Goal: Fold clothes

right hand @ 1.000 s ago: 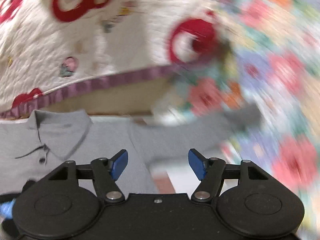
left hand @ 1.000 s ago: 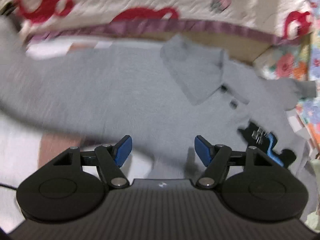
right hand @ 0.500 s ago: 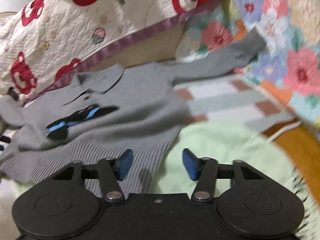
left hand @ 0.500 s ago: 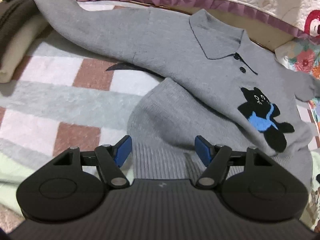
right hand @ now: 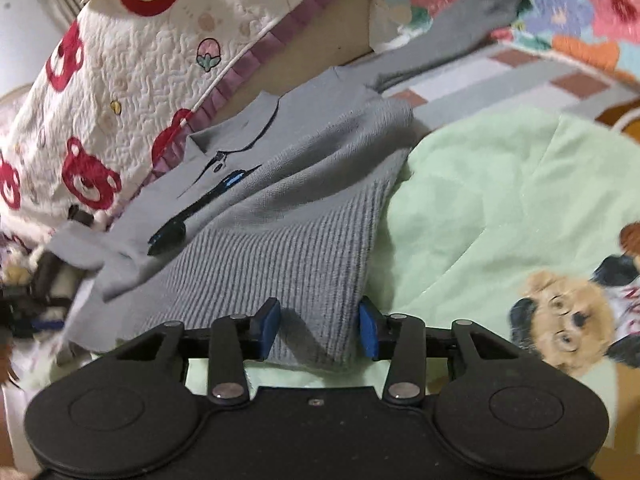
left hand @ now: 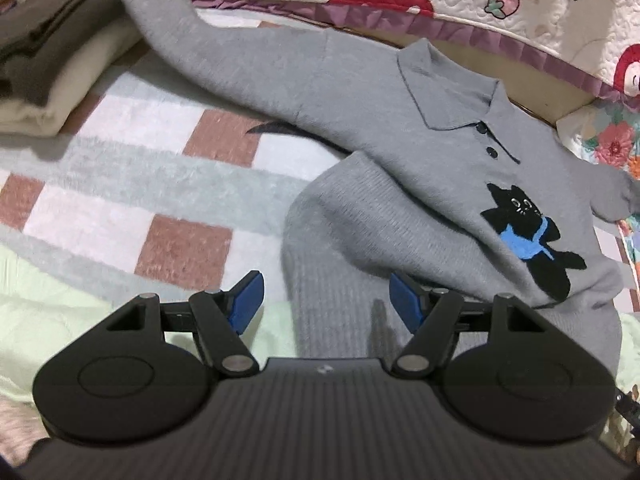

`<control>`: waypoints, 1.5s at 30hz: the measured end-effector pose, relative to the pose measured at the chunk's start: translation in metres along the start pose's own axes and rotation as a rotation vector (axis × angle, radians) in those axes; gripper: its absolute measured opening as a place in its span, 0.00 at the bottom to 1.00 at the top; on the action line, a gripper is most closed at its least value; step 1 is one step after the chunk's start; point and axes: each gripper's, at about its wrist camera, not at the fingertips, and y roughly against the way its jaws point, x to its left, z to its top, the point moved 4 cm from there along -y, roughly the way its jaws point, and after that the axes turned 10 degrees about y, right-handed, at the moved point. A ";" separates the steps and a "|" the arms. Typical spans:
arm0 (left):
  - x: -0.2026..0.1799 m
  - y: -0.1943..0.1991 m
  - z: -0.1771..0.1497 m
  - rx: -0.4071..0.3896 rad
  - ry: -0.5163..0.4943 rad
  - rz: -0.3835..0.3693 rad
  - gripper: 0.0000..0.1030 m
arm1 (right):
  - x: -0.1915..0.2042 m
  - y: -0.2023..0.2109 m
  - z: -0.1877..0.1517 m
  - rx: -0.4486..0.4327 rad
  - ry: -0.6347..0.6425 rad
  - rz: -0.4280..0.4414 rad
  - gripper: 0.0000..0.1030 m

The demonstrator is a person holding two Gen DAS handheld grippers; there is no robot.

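The grey sweater point(left hand: 400, 168) lies spread across the checked blanket point(left hand: 120, 184), collar toward the quilted headboard cover point(left hand: 520, 8), one sleeve stretched up over a stack of folded clothes point(left hand: 52, 68). Its black cat patch point(left hand: 528, 236) faces up. The left gripper point(left hand: 326, 300) hovers at the ribbed hem point(right hand: 280, 264) with its blue fingers spread wide — nothing between them but fabric below. The right gripper point(right hand: 318, 326) sits narrower, its pads either side of the hem's corner over the green sheet point(right hand: 480, 200) — whether they actually pinch it, I can't quite tell.
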 end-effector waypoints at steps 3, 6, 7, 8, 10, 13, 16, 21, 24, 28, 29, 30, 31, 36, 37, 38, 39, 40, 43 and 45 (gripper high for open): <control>0.005 0.000 -0.005 0.029 0.003 -0.019 0.67 | 0.001 -0.007 0.002 -0.001 -0.048 0.012 0.47; 0.009 -0.001 -0.007 0.071 0.061 -0.117 0.68 | 0.000 -0.007 0.007 -0.040 -0.089 0.001 0.26; 0.009 -0.001 -0.007 0.079 0.063 -0.127 0.68 | 0.000 -0.006 0.009 -0.052 -0.086 -0.012 0.18; 0.008 -0.003 -0.008 0.080 0.054 -0.122 0.68 | 0.000 -0.006 0.011 -0.064 -0.080 -0.023 0.18; 0.008 -0.007 -0.010 0.083 0.058 -0.123 0.69 | 0.004 -0.005 0.011 -0.085 -0.056 -0.041 0.15; 0.009 -0.014 -0.009 0.077 0.072 -0.122 0.69 | 0.013 -0.004 0.011 -0.094 0.027 -0.066 0.14; 0.011 -0.024 -0.007 0.092 0.101 -0.122 0.74 | 0.019 -0.006 0.014 -0.095 0.084 -0.064 0.14; -0.002 -0.028 -0.011 0.099 0.015 -0.154 0.14 | 0.016 -0.011 0.021 -0.085 0.060 -0.010 0.18; -0.012 -0.020 -0.013 0.065 -0.031 -0.202 0.13 | 0.018 -0.012 0.022 -0.072 0.040 0.012 0.21; -0.015 -0.021 -0.016 0.068 -0.048 -0.205 0.14 | 0.016 -0.020 0.019 -0.036 0.045 -0.025 0.32; -0.015 -0.024 -0.016 0.072 -0.043 -0.195 0.19 | 0.014 -0.024 0.018 -0.027 0.030 -0.033 0.34; -0.015 -0.028 -0.016 0.075 -0.038 -0.179 0.29 | 0.013 -0.027 0.017 -0.021 0.011 -0.035 0.36; -0.015 -0.032 -0.016 0.077 -0.035 -0.165 0.35 | 0.011 -0.030 0.016 -0.022 -0.012 -0.031 0.38; -0.029 -0.034 -0.022 0.037 -0.148 -0.093 0.07 | 0.011 -0.027 0.025 -0.097 -0.031 0.043 0.11; -0.036 -0.023 -0.024 0.000 -0.189 -0.098 0.07 | 0.011 -0.019 0.030 -0.131 -0.045 0.070 0.11; -0.041 -0.009 -0.026 -0.036 -0.218 -0.114 0.07 | 0.010 -0.006 0.038 -0.176 -0.066 0.099 0.11; -0.045 0.007 -0.027 -0.065 -0.231 -0.137 0.07 | 0.010 0.010 0.045 -0.219 -0.073 0.114 0.11; -0.046 0.025 -0.027 -0.080 -0.216 -0.174 0.07 | 0.014 0.028 0.054 -0.260 -0.052 0.107 0.10; -0.049 0.079 -0.027 -0.071 -0.151 -0.334 0.07 | 0.014 0.043 0.051 -0.267 -0.007 0.054 0.11; -0.049 0.104 -0.031 -0.060 -0.150 -0.383 0.07 | 0.013 0.047 0.046 -0.257 0.015 0.018 0.11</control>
